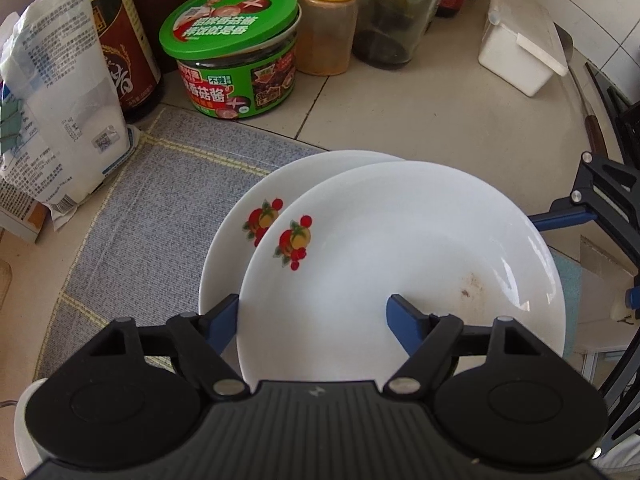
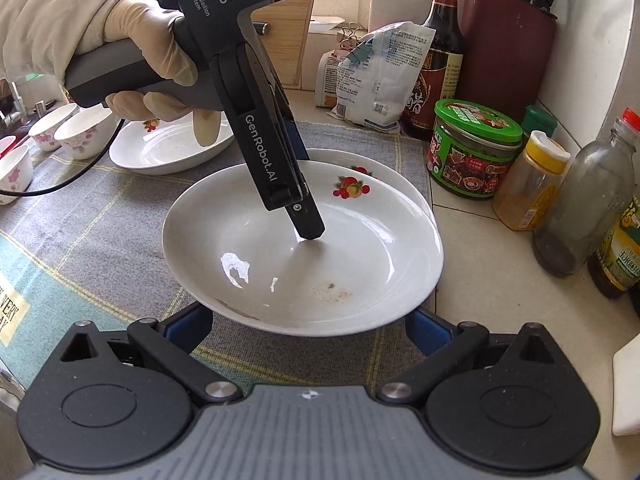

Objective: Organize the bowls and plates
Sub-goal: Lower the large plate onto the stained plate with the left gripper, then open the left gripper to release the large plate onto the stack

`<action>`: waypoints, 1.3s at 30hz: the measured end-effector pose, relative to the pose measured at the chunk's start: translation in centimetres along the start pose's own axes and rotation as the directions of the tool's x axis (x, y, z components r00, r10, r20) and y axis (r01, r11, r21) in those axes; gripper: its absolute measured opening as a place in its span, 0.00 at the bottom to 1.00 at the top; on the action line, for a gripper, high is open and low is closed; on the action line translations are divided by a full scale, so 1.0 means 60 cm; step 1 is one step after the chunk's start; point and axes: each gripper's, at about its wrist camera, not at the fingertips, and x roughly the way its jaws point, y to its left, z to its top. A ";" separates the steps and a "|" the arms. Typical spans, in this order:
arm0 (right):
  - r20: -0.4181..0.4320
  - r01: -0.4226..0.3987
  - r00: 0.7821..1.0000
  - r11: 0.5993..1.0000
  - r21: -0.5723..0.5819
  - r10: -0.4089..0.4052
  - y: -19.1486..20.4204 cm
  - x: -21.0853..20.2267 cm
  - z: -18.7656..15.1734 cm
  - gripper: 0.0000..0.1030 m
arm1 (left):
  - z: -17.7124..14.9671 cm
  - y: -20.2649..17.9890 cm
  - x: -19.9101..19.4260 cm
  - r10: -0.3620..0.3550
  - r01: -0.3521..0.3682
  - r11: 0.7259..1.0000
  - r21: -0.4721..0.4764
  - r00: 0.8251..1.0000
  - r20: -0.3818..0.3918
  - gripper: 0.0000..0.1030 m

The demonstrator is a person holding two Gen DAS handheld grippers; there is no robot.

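Observation:
Two white plates with fruit decals are stacked, slightly offset, on a grey mat. The top plate (image 1: 400,264) (image 2: 304,248) has a brown stain. The lower plate (image 1: 240,240) shows at its left edge. My left gripper (image 1: 312,316) (image 2: 308,234) is open, one finger inside the top plate and one outside its near rim. My right gripper (image 2: 308,330) is open, its blue fingers under the top plate's near rim. A third plate (image 2: 168,148) lies further back, with several small floral bowls (image 2: 80,130) at the far left.
A green-lidded sauce jar (image 1: 236,48) (image 2: 476,148), spice shaker (image 1: 328,20), glass bottle (image 2: 580,208), dark soy bottle (image 2: 436,48), white bag (image 1: 52,112), white box (image 1: 520,52) and knife block (image 2: 508,36) crowd the counter behind the grey mat (image 1: 160,208).

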 end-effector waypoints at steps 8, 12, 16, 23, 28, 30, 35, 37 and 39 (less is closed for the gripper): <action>-0.005 0.000 1.000 1.000 0.000 0.000 -0.001 0.001 0.001 1.00 | 0.000 0.002 -0.004 0.004 -0.004 1.000 -0.003 1.000 0.008 0.75; -0.011 0.005 1.000 1.000 -0.005 -0.005 0.000 0.003 0.003 1.00 | -0.004 0.001 -0.009 0.010 -0.010 1.000 -0.002 1.000 0.012 0.75; -0.016 0.006 1.000 1.000 -0.004 -0.006 0.000 0.003 0.003 1.00 | -0.006 -0.001 -0.011 0.013 -0.013 1.000 -0.005 1.000 0.018 0.75; -0.030 0.014 0.999 1.000 -0.004 -0.014 0.000 0.005 0.006 1.00 | -0.012 -0.004 -0.018 0.018 -0.018 1.000 -0.008 0.999 0.027 0.75; -0.040 0.015 0.999 1.000 -0.003 -0.015 -0.001 0.008 0.008 1.00 | -0.017 -0.004 -0.024 0.028 -0.027 1.000 -0.013 0.999 0.037 0.75; -0.045 0.017 0.999 1.000 -0.001 -0.017 0.000 0.009 0.007 1.00 | -0.020 -0.007 -0.026 0.035 -0.035 0.999 -0.008 0.999 0.041 0.75; -0.048 0.017 0.999 1.000 0.001 -0.017 -0.001 0.009 0.006 1.00 | -0.029 -0.006 -0.038 0.038 -0.036 0.999 -0.029 0.998 0.059 0.76; -0.048 0.016 0.999 1.000 0.002 -0.016 -0.001 0.010 0.006 1.00 | -0.037 -0.006 -0.046 0.034 -0.030 0.998 -0.052 0.997 0.076 0.77; -0.050 0.016 0.999 1.000 0.002 -0.016 -0.001 0.010 0.006 1.00 | -0.047 -0.008 -0.055 0.029 -0.022 0.997 -0.074 0.996 0.089 0.77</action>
